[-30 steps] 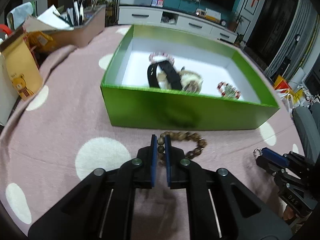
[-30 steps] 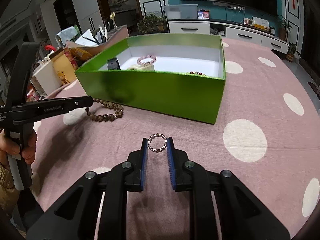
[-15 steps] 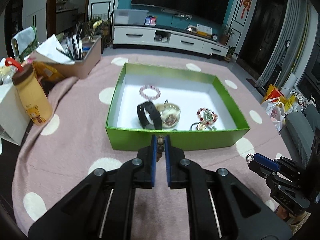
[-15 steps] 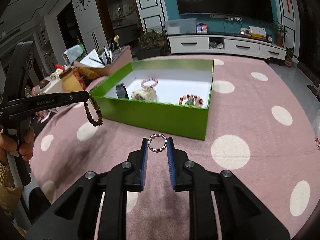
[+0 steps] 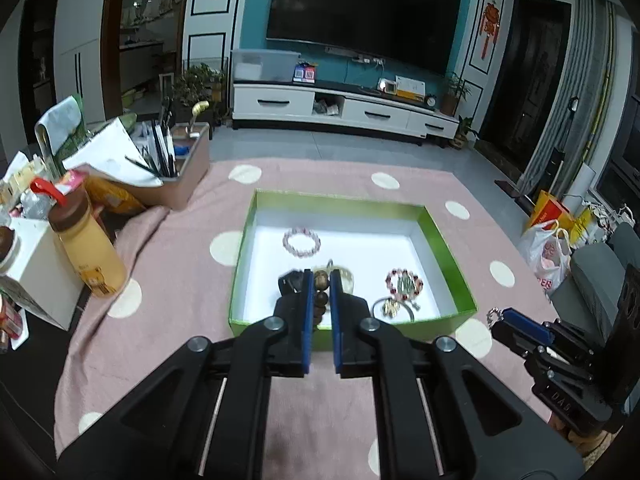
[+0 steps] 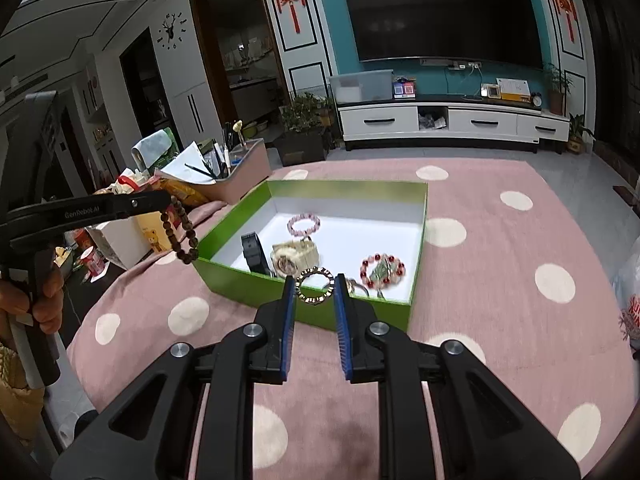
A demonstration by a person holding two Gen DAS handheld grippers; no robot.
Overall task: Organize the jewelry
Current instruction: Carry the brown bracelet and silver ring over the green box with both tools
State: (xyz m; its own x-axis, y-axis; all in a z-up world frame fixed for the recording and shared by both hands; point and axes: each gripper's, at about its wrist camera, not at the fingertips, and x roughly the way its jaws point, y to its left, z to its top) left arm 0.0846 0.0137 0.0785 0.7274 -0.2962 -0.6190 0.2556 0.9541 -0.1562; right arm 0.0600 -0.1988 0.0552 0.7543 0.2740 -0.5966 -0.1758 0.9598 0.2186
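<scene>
Left gripper [image 5: 319, 289] fingers pinching brown wooden bead bracelet [image 6: 181, 231], limp, dangling at nine o'clock of green box [image 6: 420, 216]. Right gripper [image 6: 315, 289] fingers nipping small, light, stiff gold ring-shaped bracelet [image 6: 315, 285] by rim, likely slippery.

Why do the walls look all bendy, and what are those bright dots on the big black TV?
Left wrist view: the fisheye lens bows the walls, and ceiling lamps glare above the wide black television. Right wrist view: the same curve, with lamps mirrored on the screen; the green cardboard box looks slightly smeared at its near edge.
</scene>
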